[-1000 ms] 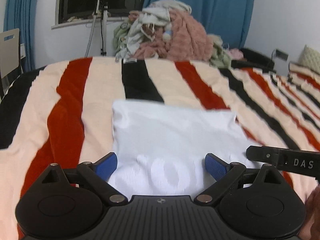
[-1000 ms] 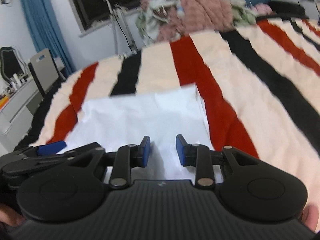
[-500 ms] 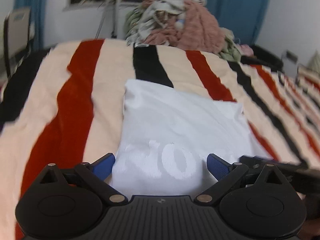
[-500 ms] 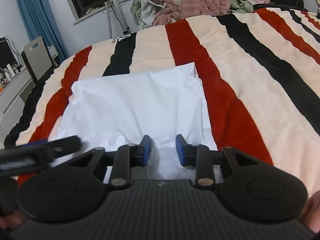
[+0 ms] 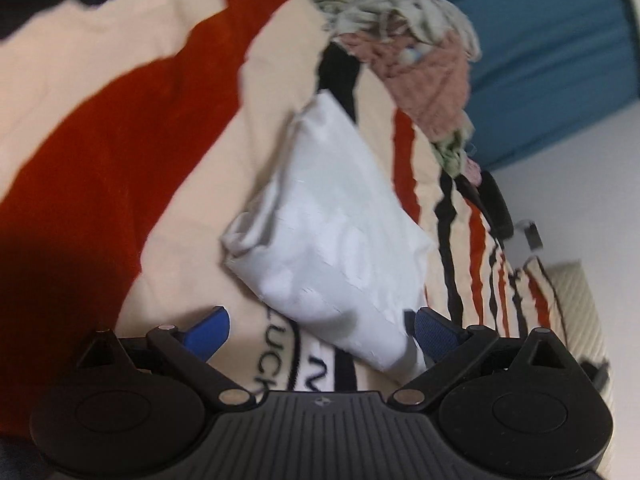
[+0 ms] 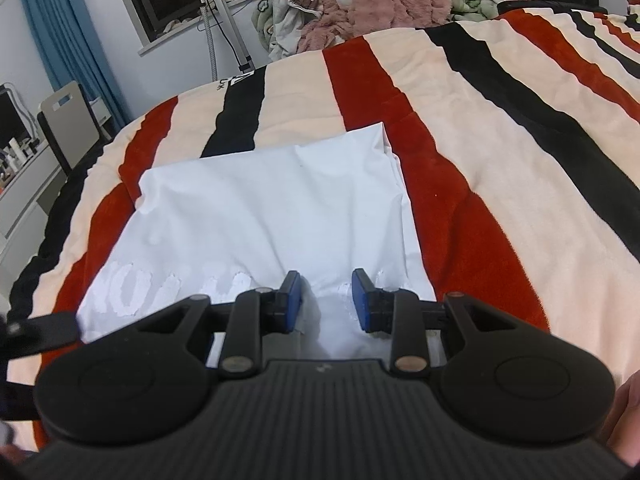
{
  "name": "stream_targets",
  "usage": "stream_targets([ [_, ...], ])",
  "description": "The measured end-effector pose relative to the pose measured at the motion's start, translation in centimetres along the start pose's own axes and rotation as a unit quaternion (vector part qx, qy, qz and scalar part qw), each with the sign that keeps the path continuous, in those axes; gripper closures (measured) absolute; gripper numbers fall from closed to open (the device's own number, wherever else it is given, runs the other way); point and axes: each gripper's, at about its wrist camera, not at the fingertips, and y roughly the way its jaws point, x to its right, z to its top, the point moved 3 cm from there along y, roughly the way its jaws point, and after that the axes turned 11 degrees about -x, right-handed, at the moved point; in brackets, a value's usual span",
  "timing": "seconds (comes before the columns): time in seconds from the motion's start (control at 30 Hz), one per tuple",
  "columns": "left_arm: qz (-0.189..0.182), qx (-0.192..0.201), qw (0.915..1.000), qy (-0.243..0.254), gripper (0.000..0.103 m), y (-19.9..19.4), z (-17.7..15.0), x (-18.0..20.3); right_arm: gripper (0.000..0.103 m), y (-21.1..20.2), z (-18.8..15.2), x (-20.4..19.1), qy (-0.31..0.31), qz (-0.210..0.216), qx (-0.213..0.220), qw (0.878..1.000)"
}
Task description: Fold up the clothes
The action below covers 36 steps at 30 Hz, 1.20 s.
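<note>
White shirt (image 6: 260, 220) on bed (image 6: 500, 140) looks folded; unfolded pile (image 6: 352, 0) behind it remains. Left tongs (image 5: 320, 330) wide open, empty; right tongs (image 6: 325, 300) part-open over shirt's near edge, gripping nothing.

Both grippers matte black plastic. Left gripper (image 5: 320, 326): ribbed central housing with small round emblem, two domed round pivot housings, angled link arms with silver rivets, blue textured pads (image 5: 434, 330). Right gripper (image 6: 325, 300): same build, blue pads (image 6: 291, 300) on black blocks. Bare skin at right gripper's lower right edge.
</note>
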Motion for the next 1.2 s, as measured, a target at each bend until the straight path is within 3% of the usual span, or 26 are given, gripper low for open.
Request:
stream_targets([
  [0.13,0.006,0.028,0.9996,-0.004,0.009,1.0,1.4,-0.3,0.072,0.0,0.0,-0.1,0.004,-0.001,0.001,1.000],
  [0.27,-0.025,0.036,0.9991,0.002,0.014,1.2,1.8,0.1,0.072,-0.1,-0.1,0.0,0.008,-0.001,0.003,1.000],
  [0.4,-0.071,0.046,0.9960,-0.025,0.020,0.5,1.6,-0.8,0.072,-0.2,-0.1,0.3,0.025,0.006,0.004,1.000],
  [0.47,-0.064,0.043,0.9965,-0.032,0.024,0.7,1.5,-1.0,0.072,-0.2,-0.1,0.5,0.033,0.009,0.004,0.999],
  [0.53,-0.041,0.038,0.9978,-0.036,0.040,1.1,1.3,-1.2,0.072,-0.4,0.0,0.6,0.042,0.014,0.007,0.999],
  [0.67,-0.039,0.041,0.9965,-0.062,0.051,1.1,1.4,-2.0,0.069,-1.9,0.2,2.0,0.112,0.078,0.027,0.990],
  [0.7,-0.042,0.042,0.9960,-0.067,0.054,1.1,1.3,-2.1,0.061,-2.5,0.2,2.5,0.136,0.108,0.030,0.984],
  [0.8,-0.046,0.049,0.9950,-0.074,0.060,1.0,1.1,-2.0,0.009,-3.7,-0.2,3.2,0.200,0.226,0.030,0.953],
  [0.87,-0.050,0.053,0.9945,-0.076,0.063,1.0,1.0,-2.0,0.009,-3.7,-1.0,3.1,0.228,0.286,0.013,0.931],
  [0.93,-0.054,0.056,0.9938,-0.080,0.066,1.0,0.9,-2.0,0.008,-2.5,-2.1,2.4,0.257,0.335,-0.036,0.906],
  [1.03,-0.062,0.058,0.9926,-0.087,0.069,0.8,0.8,-2.3,0.008,0.3,-4.5,2.2,0.328,0.388,-0.107,0.855],
  [1.07,-0.066,0.059,0.9920,-0.090,0.070,0.7,0.8,-2.4,0.008,1.1,-5.0,2.3,0.349,0.388,-0.119,0.845],
  [1.17,-0.080,0.064,0.9899,-0.098,0.074,0.5,0.7,-2.5,0.017,2.5,-5.4,3.8,0.395,0.355,-0.108,0.840],
  [1.2,-0.086,0.066,0.9889,-0.102,0.075,0.4,0.7,-2.6,0.028,2.7,-5.4,4.5,0.408,0.342,-0.098,0.841],
])
